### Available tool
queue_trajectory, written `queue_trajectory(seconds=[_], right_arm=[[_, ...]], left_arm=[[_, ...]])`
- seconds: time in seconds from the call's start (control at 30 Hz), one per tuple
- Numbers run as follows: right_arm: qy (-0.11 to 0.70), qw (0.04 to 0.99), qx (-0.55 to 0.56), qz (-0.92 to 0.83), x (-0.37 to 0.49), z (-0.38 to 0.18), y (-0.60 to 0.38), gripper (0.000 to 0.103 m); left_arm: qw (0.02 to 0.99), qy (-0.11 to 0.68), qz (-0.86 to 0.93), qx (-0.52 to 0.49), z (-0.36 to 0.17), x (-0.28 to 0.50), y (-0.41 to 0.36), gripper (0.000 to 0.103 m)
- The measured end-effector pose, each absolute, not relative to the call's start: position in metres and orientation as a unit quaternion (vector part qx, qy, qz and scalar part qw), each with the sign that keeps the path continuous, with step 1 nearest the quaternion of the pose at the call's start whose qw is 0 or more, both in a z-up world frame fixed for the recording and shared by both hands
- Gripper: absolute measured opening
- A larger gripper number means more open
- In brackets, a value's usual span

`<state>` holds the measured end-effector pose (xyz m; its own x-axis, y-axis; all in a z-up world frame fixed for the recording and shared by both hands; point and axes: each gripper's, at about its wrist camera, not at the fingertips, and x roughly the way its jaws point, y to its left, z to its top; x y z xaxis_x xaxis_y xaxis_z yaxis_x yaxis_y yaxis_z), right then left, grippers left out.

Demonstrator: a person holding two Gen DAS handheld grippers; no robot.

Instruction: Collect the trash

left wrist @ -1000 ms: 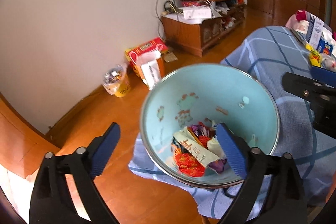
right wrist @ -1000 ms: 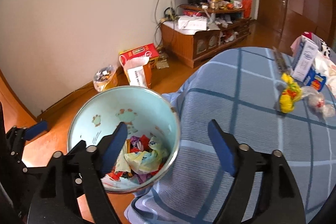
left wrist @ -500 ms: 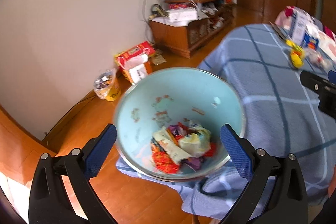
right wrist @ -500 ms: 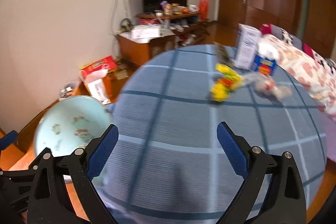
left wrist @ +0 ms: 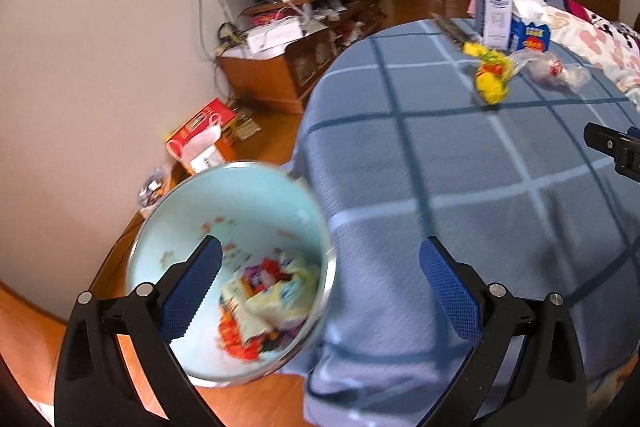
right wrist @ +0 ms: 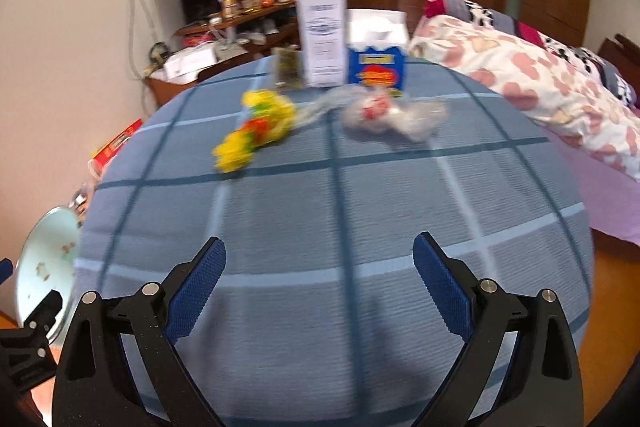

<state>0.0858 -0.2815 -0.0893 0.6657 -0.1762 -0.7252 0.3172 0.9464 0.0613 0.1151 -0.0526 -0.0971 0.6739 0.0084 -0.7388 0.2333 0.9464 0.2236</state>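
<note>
The right claw stands spread wide with nothing between its blue pads, having just been opening further, and hangs over the blue checked cloth of the bench. Toward 12 o'clock from it lie a crumpled yellow wrapper and, just beside that at 1 o'clock, a clear plastic bag. Behind them stand a white carton and a blue box, close together. At 3 o'clock is a bed with a heart-print quilt.

The left claw is also spread and empty. Its left pad sits in front of a pale blue bowl at 8 o'clock, at the bench edge, holding a heap of coloured wrappers.
</note>
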Motion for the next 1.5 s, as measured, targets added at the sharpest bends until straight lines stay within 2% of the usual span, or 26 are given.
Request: queue_trajectory(seconds=[0.63, 1.5], right_arm=[[0.381, 0.904, 0.092, -0.171, 0.058, -0.093, -0.33, 0.093], [0.392, 0.897, 0.101, -0.177, 0.049, -0.103, -0.359, 0.093]], left_arm=[[0.892, 0.406, -0.11, 0.164, -0.106, 0.142, -0.135, 0.097], [0.885, 0.409, -0.133, 0.176, -0.111, 0.146, -0.171, 0.097]])
